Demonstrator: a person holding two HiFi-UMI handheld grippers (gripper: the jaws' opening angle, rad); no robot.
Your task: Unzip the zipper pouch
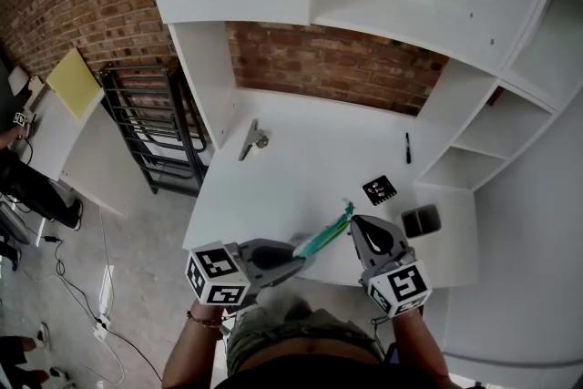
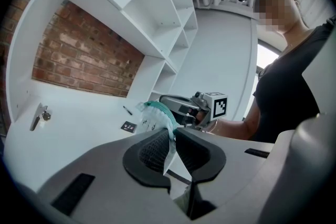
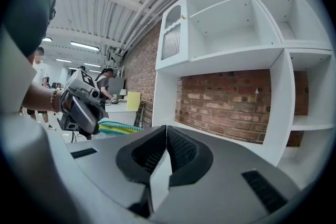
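- The teal zipper pouch (image 1: 324,236) is held in the air above the near edge of the table (image 1: 301,150), slanting between the two tongs.
- The left gripper (image 2: 172,135) is clenched on one end of the pouch, with fabric pinched between its pads.
- The right gripper (image 3: 166,132) is clenched tight at the pouch's other end, and nothing shows between its pads.
- The step in hand looks like the pull itself. The next move calls for the left to hold firm while the right draws the slider along the teeth.
- The slider and pull tab cannot be made out, nor can how far the zip is open.
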